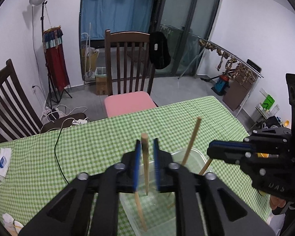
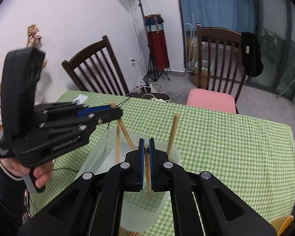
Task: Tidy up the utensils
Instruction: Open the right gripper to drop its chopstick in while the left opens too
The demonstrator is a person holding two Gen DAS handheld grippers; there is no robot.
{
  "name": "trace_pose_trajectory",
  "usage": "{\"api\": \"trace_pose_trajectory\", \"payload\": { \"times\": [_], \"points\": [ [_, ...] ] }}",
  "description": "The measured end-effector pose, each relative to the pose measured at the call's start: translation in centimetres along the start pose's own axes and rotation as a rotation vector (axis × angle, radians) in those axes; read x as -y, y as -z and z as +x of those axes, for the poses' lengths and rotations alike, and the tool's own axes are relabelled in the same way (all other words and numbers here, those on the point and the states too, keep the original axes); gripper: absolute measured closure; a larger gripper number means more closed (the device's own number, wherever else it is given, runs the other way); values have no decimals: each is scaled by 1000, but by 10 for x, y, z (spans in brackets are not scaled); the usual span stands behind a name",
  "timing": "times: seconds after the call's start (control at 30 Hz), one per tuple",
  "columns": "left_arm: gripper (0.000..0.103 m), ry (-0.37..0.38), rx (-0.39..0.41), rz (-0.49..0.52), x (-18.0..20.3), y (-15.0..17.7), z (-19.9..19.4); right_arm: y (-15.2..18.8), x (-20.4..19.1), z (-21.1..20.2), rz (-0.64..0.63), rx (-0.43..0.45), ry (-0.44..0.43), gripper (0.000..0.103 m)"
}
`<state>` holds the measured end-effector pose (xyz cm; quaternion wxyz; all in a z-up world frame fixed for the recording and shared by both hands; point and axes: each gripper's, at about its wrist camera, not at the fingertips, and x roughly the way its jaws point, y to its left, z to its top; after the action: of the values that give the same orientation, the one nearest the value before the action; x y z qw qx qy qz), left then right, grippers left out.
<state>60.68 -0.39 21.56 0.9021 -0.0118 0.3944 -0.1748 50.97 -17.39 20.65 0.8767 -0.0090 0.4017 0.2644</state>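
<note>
- The surface (image 1: pixel 88 147), covered in a green-and-white checked cloth, carries a clear rectangular plastic container (image 1: pixel 194 153), which sits toward the near edge beneath both tools.
- The left gripper (image 1: pixel 146 165) hangs over the container with its blue-padded jaws slightly apart; a pale round wooden chopstick (image 1: pixel 145 157) stands upright between them. A narrow gap shows on each side, so the stick looks loose or barely touched rather than clamped.
- The right gripper (image 2: pixel 146 165) has its jaws closed on a second wooden chopstick (image 2: pixel 147 169), held upright with its lower tip pointing into the container (image 2: pixel 100 157).
- Other wooden chopsticks already stand in the container: a thin one leaning toward the far right corner (image 1: pixel 192 137), and, in the right wrist view, a crossed pair at the left wall (image 2: pixel 121 133).
- Judged from this, the work is part done, with two sticks not yet settled.
- Risks from here:
  - The left stick, being ungripped, may tip sideways and fall over the container wall onto the cloth.
  - The right stick may bounce out if let go while its tip is high.
  - The two tools are near each other over one small container; a sideways move could knock the leaning sticks or shove the light container toward the edge.
- A green cable (image 1: pixel 58 153) trails across the cloth to the left, well apart from the container.
</note>
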Motion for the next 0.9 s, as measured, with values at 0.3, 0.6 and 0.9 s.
{"api": "trace_pose_trajectory", "payload": {
  "times": [0.3, 0.6, 0.9],
  "points": [
    [74, -16, 23, 11, -3, 4, -15, -5, 8, 2, 35, 20, 0, 98],
    [71, -37, 71, 14, -2, 14, -63, -5, 3, -31, 36, 88, 47, 83],
    [65, -71, 115, -3, 8, 51, -122, 23, -21, -82, -15, 136, 88, 83]
  ]
}}
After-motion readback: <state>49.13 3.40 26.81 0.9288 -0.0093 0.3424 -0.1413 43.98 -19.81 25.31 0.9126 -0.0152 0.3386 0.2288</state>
